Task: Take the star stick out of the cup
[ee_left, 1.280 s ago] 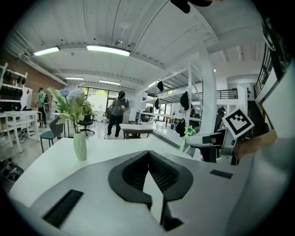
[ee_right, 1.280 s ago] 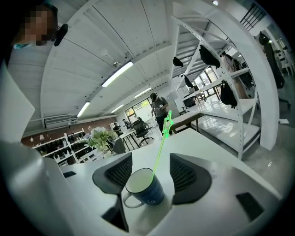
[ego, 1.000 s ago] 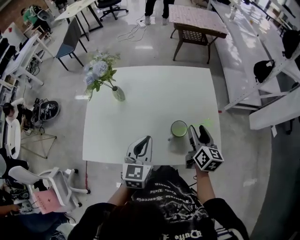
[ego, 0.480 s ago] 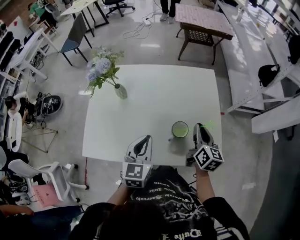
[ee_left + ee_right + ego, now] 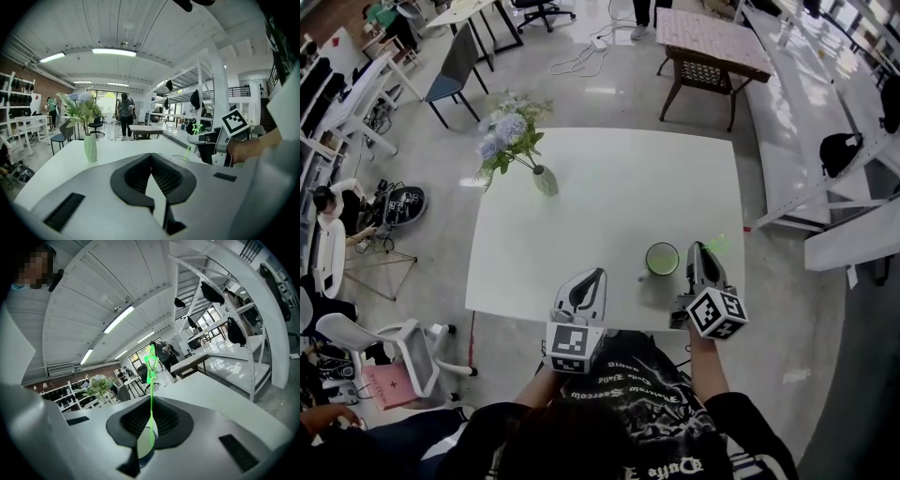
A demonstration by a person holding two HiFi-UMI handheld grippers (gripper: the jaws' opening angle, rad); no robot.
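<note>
The green star stick (image 5: pixel 150 380) runs up between my right gripper's (image 5: pixel 151 398) jaws, which are shut on its thin shaft; the star (image 5: pixel 151 363) stands above them. The cup (image 5: pixel 144 448), dark outside and pale green inside, shows just below the jaws, with the stick's lower end over its mouth. From the head view the cup (image 5: pixel 661 259) stands near the table's front right, the right gripper (image 5: pixel 701 267) right beside it and the star (image 5: pixel 718 246) just past it. My left gripper (image 5: pixel 589 281) rests shut and empty at the front edge, left of the cup. The left gripper view shows its shut jaws (image 5: pixel 151 154) and the star (image 5: pixel 197 127).
A pale vase of flowers (image 5: pixel 542 180) stands at the white table's (image 5: pixel 609 187) back left. A wicker table (image 5: pixel 712 45) and a chair (image 5: pixel 455 66) stand beyond, white shelving (image 5: pixel 825 112) to the right. A person (image 5: pixel 125 115) stands far off.
The right gripper's jaws, earlier open around the cup, have shut on the star stick, and the cup now sits lower beneath them. The left gripper has stayed put.
</note>
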